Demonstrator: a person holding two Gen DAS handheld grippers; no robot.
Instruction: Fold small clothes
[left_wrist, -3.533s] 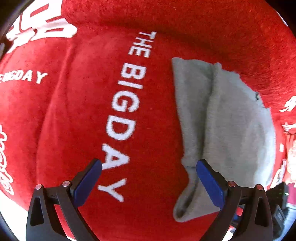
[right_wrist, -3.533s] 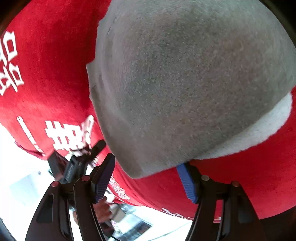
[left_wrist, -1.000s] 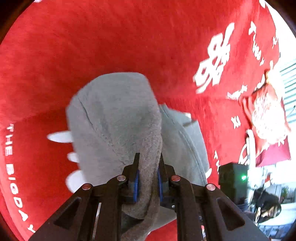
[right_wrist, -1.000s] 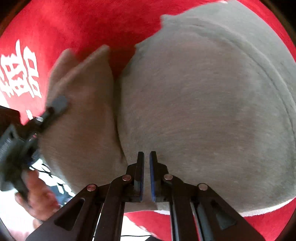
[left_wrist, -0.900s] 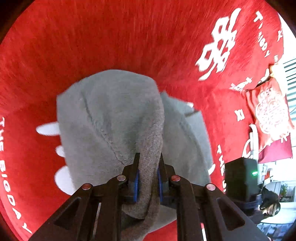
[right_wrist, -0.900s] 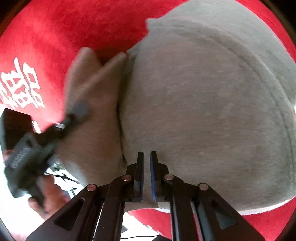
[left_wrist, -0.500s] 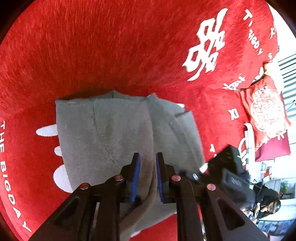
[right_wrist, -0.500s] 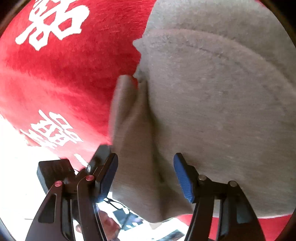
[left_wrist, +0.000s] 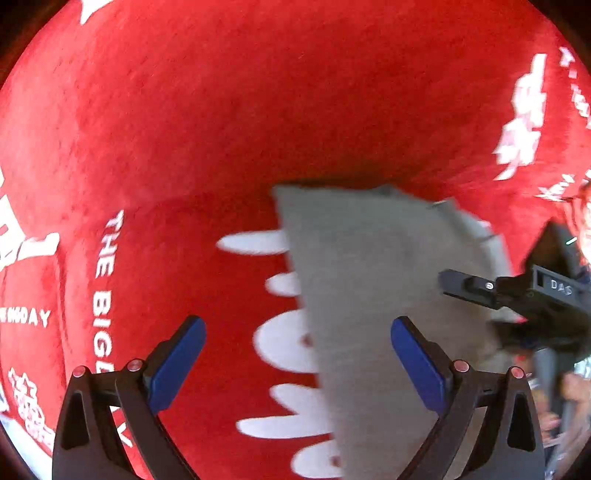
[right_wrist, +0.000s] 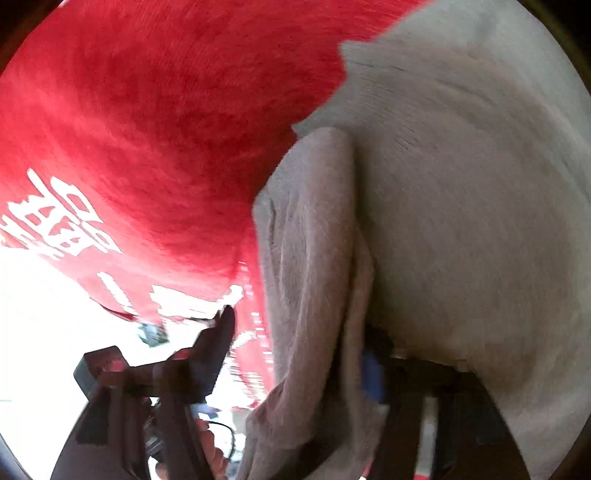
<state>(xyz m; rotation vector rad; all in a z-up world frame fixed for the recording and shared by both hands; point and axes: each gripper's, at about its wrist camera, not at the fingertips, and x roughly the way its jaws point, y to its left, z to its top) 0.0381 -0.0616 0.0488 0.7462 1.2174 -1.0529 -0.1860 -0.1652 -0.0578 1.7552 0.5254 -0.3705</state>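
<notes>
Your left gripper (left_wrist: 297, 360) hangs wide and empty above the folded grey fleece garment (left_wrist: 373, 280), which lies flat on the red plush cloth with white lettering (left_wrist: 221, 110). Your right gripper (right_wrist: 295, 354) is blurred; fleece drapes across it, so I cannot tell its state.

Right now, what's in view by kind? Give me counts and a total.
Grey garment: 1
Red printed cloth under it: 1
Grippers: 2, the left gripper and the right gripper, both with jaws apart
Total: 4
</notes>
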